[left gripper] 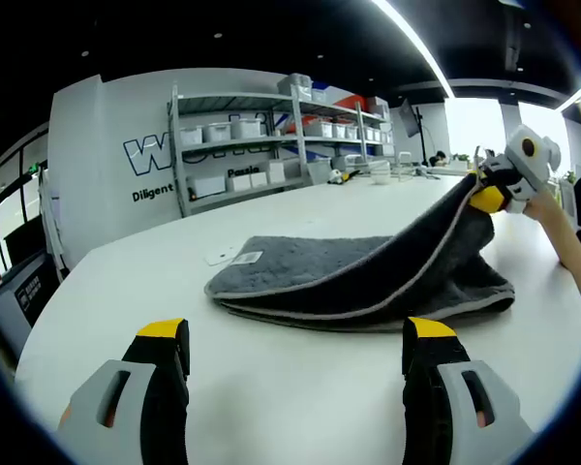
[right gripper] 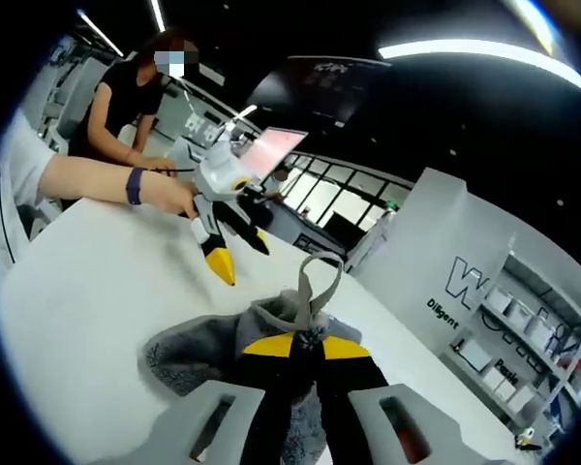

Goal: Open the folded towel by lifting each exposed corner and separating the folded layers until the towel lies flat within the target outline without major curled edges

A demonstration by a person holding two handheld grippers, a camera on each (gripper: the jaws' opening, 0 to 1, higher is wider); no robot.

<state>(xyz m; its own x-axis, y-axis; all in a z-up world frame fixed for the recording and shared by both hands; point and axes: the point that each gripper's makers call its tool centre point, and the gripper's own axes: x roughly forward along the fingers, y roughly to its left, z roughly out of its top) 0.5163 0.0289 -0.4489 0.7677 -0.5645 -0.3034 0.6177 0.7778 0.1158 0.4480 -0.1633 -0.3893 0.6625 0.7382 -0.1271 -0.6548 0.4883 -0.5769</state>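
- A dark grey towel (left gripper: 358, 276) lies folded on a white counter (left gripper: 271, 387), with a small white label on its near-left part.
- In the left gripper view, the left tongs (left gripper: 295, 354) hover low over the counter, just short of the towel; the two yellow-tipped jaws stand wide apart with nothing between them.
- The right tongs (left gripper: 492, 194), seen at the far right of that view, pinch a corner of the towel's top layer and hold it raised above the rest, so the layer slopes up from the pile like a tent flap.
- In the right gripper view, the right tongs (right gripper: 305, 346) are closed on grey towel (right gripper: 189, 358) fabric, a pale edge loop standing up between the yellow tips.
- Beyond, a person's hand (right gripper: 169, 199) holds the left tongs (right gripper: 228, 257) over the counter (right gripper: 77, 291).
- Grey shelving (left gripper: 271, 136) with white bins stands against the far wall.
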